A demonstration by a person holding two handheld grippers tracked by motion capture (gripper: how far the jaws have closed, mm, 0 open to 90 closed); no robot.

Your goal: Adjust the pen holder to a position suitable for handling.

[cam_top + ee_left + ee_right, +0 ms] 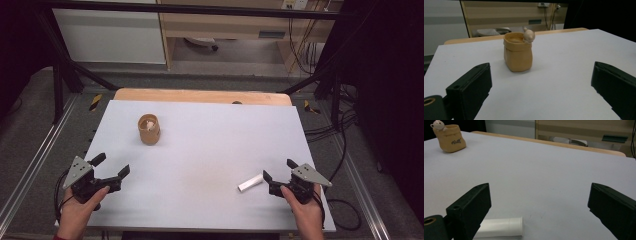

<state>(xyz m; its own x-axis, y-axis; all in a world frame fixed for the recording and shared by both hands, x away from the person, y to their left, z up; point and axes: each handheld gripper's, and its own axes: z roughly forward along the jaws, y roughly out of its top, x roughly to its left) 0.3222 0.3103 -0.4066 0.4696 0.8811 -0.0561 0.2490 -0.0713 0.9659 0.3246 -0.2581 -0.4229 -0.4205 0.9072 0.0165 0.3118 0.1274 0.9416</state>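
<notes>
White tube [250, 182] lying flat on the bench [200, 145]: the wide-open, empty right gripper [276, 171] should straddle its middle squarely before closing.

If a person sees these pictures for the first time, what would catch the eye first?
Probably the tan sack-shaped pot with a small pale figure on its rim, standing alone on the far left of the white table. Next, a white tube lying near the front right, just beside the open right gripper; the left gripper is open too.
</notes>
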